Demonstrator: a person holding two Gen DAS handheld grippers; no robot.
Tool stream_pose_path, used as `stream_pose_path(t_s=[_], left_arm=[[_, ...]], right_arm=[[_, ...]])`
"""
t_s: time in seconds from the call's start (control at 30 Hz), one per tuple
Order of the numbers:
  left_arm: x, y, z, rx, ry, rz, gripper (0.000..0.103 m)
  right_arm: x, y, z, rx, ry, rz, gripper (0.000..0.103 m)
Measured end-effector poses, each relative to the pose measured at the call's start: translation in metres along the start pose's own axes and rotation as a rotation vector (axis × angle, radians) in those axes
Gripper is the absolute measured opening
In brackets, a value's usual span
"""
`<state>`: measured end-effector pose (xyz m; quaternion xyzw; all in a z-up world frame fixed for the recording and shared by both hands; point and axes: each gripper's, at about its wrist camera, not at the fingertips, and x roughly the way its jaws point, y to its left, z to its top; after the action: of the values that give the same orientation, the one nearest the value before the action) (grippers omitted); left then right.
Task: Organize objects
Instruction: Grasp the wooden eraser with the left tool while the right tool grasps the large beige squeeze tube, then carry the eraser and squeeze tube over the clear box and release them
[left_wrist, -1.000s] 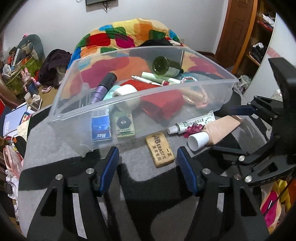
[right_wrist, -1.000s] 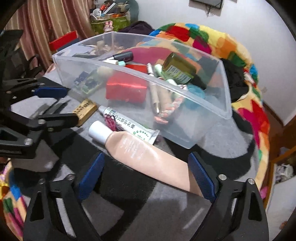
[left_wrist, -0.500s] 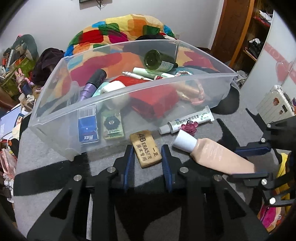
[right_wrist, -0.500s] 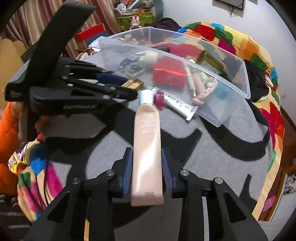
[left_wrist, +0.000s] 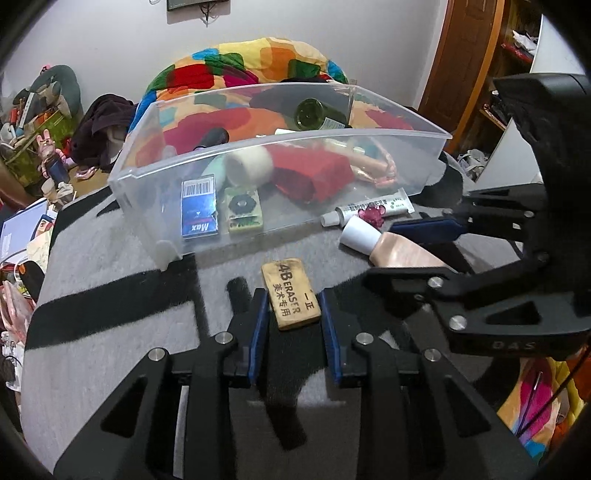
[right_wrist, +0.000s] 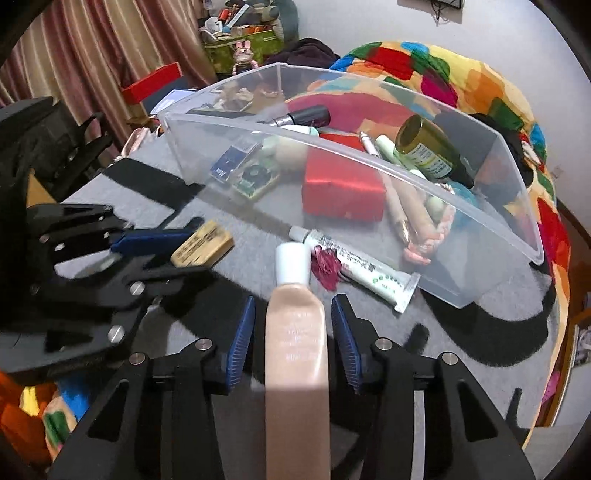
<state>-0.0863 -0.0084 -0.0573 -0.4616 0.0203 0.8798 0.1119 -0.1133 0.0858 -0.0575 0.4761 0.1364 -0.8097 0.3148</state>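
Grey felt with black stripes (left_wrist: 110, 266) covers the surface on which a clear plastic bin (left_wrist: 280, 162) is set, across the upper middle of both wrist views. A patchwork blanket (left_wrist: 251, 62) is seen behind it against a white wall.

At the lower centre of the left wrist view, a tan 4B eraser (left_wrist: 291, 293) lies between the blue pads of the left gripper (left_wrist: 291, 306). The jaws are narrowed around it, but a small gap shows on each side, so a firm grasp cannot be confirmed.

At the lower centre of the right wrist view, a beige cosmetic tube (right_wrist: 295, 332) with a white cap is framed by the right gripper (right_wrist: 293, 321); its jaws stand apart from the tube on both sides, released.

Just beyond the cap, a white ointment tube (right_wrist: 354, 266) and a dark red flower-shaped clip (right_wrist: 327, 264) rest against the bin's near wall. Inside the bin, a red box (right_wrist: 341, 188), a green glass bottle (right_wrist: 428, 151), a blue Max staple box (left_wrist: 198, 210) and a white roll (left_wrist: 248, 166) are visible.
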Motion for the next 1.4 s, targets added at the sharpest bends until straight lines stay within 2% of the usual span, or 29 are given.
stream_pose_path(t_s=[0.03,0.07,0.17,0.23,0.43,0.8,0.97,1.13,1.27,1.3,1.4], left_arm=[[0.000,0.000,0.000,-0.004,-0.003,0.001,0.028],[0.001,-0.001,0.000,-0.004,-0.006,0.002,0.029],[0.004,-0.006,0.000,0.001,-0.029,0.023,0.028],[0.004,-0.007,-0.002,0.003,-0.042,0.037,0.024],[-0.011,0.003,0.000,-0.054,-0.081,0.010,0.024],[-0.055,0.007,0.031,-0.075,-0.220,0.009,0.024],[-0.053,0.014,0.053,-0.090,-0.245,0.028,0.024],[-0.035,0.025,0.072,-0.112,-0.210,0.046,0.024],[-0.023,0.031,0.080,-0.124,-0.183,0.042,0.024],[-0.022,0.031,0.081,-0.123,-0.179,0.039,0.024],[-0.025,0.028,0.079,-0.116,-0.193,0.039,0.024]], right_arm=[[0.000,0.002,0.000,0.001,-0.007,-0.006,0.035],[0.000,0.003,0.000,0.002,-0.013,-0.008,0.027],[-0.003,0.006,-0.001,0.005,-0.026,-0.015,0.021],[-0.007,0.006,-0.003,0.005,-0.035,-0.013,0.021],[-0.036,0.001,-0.007,0.042,-0.109,0.003,0.021],[-0.070,-0.024,0.021,0.154,-0.229,0.014,0.021],[-0.061,-0.051,0.044,0.245,-0.201,0.053,0.021],[-0.041,-0.071,0.064,0.286,-0.140,0.073,0.021],[-0.032,-0.071,0.076,0.246,-0.114,0.000,0.021],[-0.032,-0.068,0.077,0.223,-0.118,-0.035,0.021],[-0.038,-0.063,0.076,0.184,-0.133,-0.067,0.022]])
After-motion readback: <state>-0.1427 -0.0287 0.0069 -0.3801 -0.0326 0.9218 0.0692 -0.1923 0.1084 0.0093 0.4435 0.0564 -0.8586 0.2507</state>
